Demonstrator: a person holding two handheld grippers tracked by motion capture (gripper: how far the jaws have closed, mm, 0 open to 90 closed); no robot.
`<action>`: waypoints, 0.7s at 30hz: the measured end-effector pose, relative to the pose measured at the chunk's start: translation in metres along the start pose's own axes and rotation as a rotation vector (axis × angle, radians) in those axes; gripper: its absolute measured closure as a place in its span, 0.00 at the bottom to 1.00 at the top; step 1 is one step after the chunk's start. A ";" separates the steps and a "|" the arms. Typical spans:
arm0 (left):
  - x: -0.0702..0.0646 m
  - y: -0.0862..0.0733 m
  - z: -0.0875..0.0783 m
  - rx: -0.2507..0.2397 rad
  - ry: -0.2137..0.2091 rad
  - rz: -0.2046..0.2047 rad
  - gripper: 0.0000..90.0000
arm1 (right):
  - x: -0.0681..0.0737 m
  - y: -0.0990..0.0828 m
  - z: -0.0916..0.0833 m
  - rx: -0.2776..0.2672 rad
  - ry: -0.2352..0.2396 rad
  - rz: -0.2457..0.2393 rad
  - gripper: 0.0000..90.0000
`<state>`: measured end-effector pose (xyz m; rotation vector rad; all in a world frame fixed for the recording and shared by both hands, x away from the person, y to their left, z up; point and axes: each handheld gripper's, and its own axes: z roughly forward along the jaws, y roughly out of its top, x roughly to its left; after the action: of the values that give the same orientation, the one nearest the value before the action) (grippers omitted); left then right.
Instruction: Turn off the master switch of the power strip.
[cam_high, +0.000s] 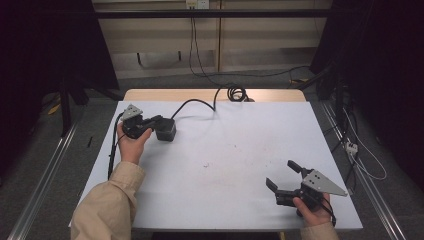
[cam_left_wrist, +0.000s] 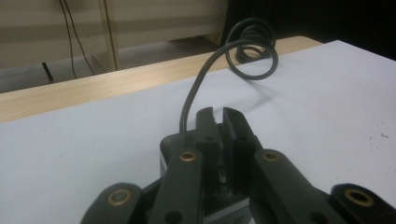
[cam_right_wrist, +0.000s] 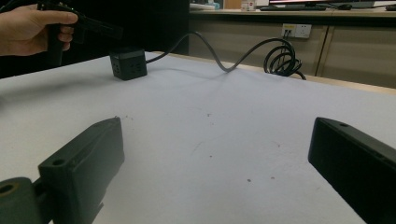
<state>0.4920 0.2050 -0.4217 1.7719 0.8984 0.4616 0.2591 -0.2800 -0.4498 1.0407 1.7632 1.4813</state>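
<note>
The left tool (cam_high: 151, 123) is clenched on a rigid black cube power socket (cam_high: 165, 129), gripped on its sides; the right tool (cam_high: 283, 176) is released.

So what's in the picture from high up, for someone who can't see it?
A person's left claw is shut at a black cube-shaped power block near the far left of a white table. The block's black cable runs back to a coil. The right claw rests open near the front right corner.

Beige sleeve (cam_high: 107, 202); black claws, brass screws, grey plates.
</note>
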 end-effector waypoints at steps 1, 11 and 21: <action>0.000 0.000 0.000 0.009 -0.001 0.009 0.97 | 0.000 0.000 0.000 0.000 0.000 0.000 0.03; 0.000 -0.001 -0.001 0.025 -0.011 0.005 1.00 | 0.000 0.000 0.000 0.001 -0.003 0.001 0.03; -0.002 -0.002 -0.001 0.055 -0.019 0.013 1.00 | 0.000 0.000 0.000 0.001 -0.002 -0.001 0.03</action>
<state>0.4895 0.2050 -0.4227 1.8305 0.8943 0.4320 0.2593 -0.2800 -0.4497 1.0416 1.7623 1.4783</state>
